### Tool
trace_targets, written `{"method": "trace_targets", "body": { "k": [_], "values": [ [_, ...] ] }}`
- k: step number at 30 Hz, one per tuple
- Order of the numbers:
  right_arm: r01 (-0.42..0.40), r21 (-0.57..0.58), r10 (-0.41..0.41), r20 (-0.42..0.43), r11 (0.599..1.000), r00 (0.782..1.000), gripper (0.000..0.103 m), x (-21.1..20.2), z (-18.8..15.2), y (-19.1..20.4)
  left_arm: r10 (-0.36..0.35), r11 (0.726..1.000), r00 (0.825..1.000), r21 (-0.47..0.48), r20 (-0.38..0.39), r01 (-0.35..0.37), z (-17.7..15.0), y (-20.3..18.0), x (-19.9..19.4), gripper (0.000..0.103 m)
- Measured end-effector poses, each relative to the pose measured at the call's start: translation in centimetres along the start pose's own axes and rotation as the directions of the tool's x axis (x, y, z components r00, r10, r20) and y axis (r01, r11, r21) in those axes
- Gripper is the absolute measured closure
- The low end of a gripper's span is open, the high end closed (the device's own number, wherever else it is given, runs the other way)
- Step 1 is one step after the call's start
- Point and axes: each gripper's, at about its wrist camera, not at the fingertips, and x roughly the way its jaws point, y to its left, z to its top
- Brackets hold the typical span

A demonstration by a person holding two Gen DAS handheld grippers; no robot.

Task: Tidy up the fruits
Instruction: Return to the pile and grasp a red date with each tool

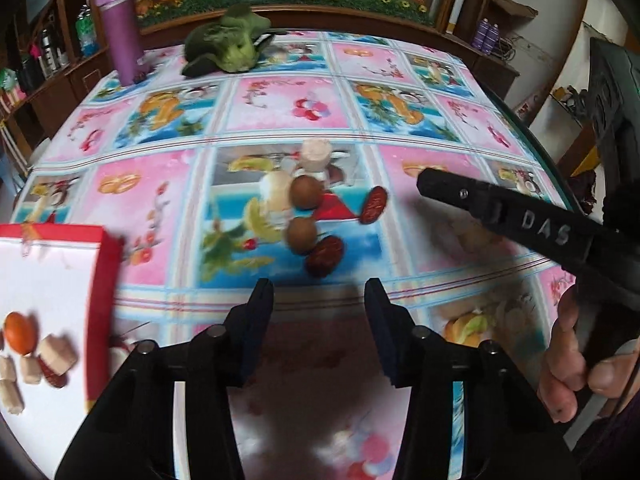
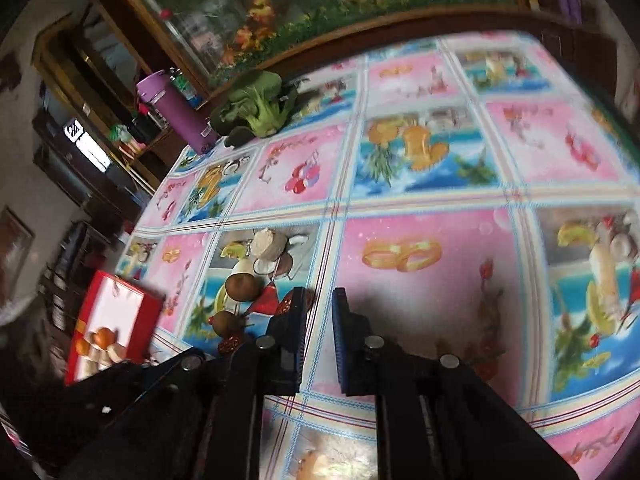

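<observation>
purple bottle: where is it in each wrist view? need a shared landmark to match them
Left wrist: purple bottle stands upper left, at the table's far edge.
Right wrist: purple bottle at left of centre, upper half, leaning in the picture.
Shared landmark: the green leafy vegetable lying just right of it in both.

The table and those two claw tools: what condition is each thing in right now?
Left gripper: open, empty.
Right gripper: shut, empty.
Red box: open, fruit and pale pieces inside.
Purple bottle: upright, capped.
Green vegetable: lying on tablecloth.
Brown round fruits: loose on tablecloth.
Red dates: loose on tablecloth.
</observation>
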Motion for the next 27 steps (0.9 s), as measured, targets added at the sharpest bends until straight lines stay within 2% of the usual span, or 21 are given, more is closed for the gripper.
{"method": "trace_targets", "body": {
  "k": [3,7,10,12,16,19,22,23,27],
  "values": [
    [-0.013,0.032,0.013,-0.017,0.999,1.000,0.091,0.3,-0.1,-0.3,-0.008,1.000,1.000,-0.004,-0.002,0.007,0.4,-0.2,0.7,0.055],
    [-0.026,0.033,0.027,-0.006,0.999,1.000,0.090,0.1,-0.1,0.0,-0.045,0.999,0.999,-0.003,-0.010,0.045,0.8,0.1,1.7,0.068],
    [-0.048,0.048,0.050,-0.038,0.998,0.998,0.090,0.7,-0.1,-0.1,-0.077,0.997,0.997,0.001,-0.008,0.077,0.9,0.1,1.9,0.071],
    [-0.070,0.069,0.074,-0.060,0.995,0.995,0.090,1.3,-0.1,0.0,-0.110,0.994,0.994,0.000,-0.006,0.110,1.1,0.0,2.1,0.078],
    [-0.085,0.099,0.093,-0.077,0.991,0.993,0.090,2.2,-0.2,0.6,-0.138,0.990,0.990,-0.003,0.006,0.138,1.1,0.0,2.2,0.079],
    [-0.033,0.099,0.041,-0.080,0.994,0.996,0.090,2.8,-0.1,1.1,-0.158,0.987,0.987,-0.001,0.008,0.158,1.0,0.0,2.2,0.080],
    [-0.031,0.114,0.042,-0.094,0.993,0.995,0.089,3.3,-0.1,1.0,-0.152,0.988,0.988,0.010,0.007,0.152,0.9,-0.1,2.1,0.080],
    [-0.017,0.114,0.028,-0.094,0.993,0.995,0.084,3.5,-0.1,1.2,-0.144,0.989,0.989,0.011,0.009,0.144,0.9,-0.1,2.1,0.080],
    [0.008,0.099,0.000,-0.082,0.995,0.997,0.084,4.0,0.2,2.1,-0.128,0.992,0.991,0.023,0.025,0.128,1.0,0.2,1.8,0.080]
  ]
}}
